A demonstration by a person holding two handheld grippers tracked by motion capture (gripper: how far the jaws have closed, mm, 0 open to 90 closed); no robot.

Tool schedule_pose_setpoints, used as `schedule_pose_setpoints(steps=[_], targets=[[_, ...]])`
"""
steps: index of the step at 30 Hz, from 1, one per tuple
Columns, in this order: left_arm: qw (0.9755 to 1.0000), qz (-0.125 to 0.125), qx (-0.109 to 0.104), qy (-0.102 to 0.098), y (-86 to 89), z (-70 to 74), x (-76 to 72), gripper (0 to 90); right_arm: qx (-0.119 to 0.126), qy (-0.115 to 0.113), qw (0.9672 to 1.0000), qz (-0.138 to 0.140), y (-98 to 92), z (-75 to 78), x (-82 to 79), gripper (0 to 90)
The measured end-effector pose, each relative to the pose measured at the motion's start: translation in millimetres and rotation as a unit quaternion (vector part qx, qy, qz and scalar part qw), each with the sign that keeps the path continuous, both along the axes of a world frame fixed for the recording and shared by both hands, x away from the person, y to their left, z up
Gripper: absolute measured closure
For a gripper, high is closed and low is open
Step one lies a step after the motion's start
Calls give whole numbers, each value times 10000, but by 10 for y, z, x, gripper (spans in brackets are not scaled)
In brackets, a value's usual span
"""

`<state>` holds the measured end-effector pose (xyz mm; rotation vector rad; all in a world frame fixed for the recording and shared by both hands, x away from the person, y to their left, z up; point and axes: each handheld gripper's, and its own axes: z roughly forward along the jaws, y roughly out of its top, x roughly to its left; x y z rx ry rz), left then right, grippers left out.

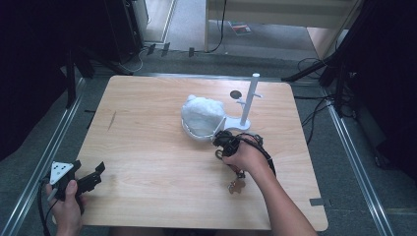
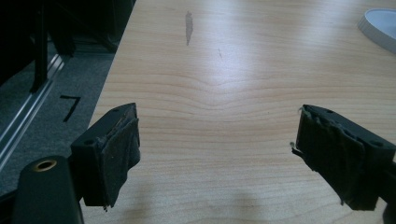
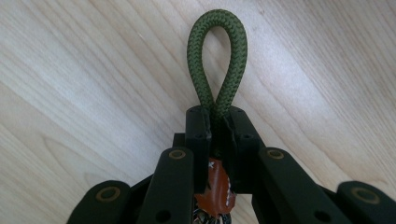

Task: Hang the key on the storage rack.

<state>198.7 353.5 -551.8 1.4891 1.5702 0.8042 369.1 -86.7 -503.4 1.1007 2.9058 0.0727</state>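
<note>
My right gripper (image 3: 217,114) is shut on a dark green cord loop (image 3: 218,16), which sticks out past the jaw tips over the wooden table. An orange-brown leather tag (image 3: 215,186) hangs behind the jaws. In the high view this gripper (image 1: 220,141) sits right of the table's middle, just in front of a white cap (image 1: 201,115), and the rest of the keychain (image 1: 237,186) trails under the hand. My left gripper (image 1: 98,172) rests at the table's front left corner. Its jaws (image 2: 217,154) stand wide open with nothing between them.
A white peg stand (image 1: 250,101) rises on its round base just behind and right of the cap. A small dark disc (image 1: 235,94) lies beside it. The cap's brim (image 2: 380,25) shows at the far right of the left gripper view. Bare tabletop (image 1: 147,142) spreads between the hands.
</note>
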Motion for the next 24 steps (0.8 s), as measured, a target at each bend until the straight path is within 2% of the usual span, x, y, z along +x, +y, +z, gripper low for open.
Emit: schedule_pose_setpoints(steps=[5,9,10,17,24], targets=[[10000,3,11,7,-3,1,0,140,14,-15,10000,-56,-64,98,-25,836],[10000,4,18,-2,-5,0,1,140,101,-23,9998,-150,-120,235,-39,848],[10000,3,17,-2,-4,0,1,140,90,-9,9999,-88,-133,282,-41,849],[10000,9,10,-2,-5,0,1,140,158,-34,9998,-122,-204,519,-46,855],[10000,8,8,-2,-4,0,1,140,166,-171,9995,-206,-286,762,-34,861]])
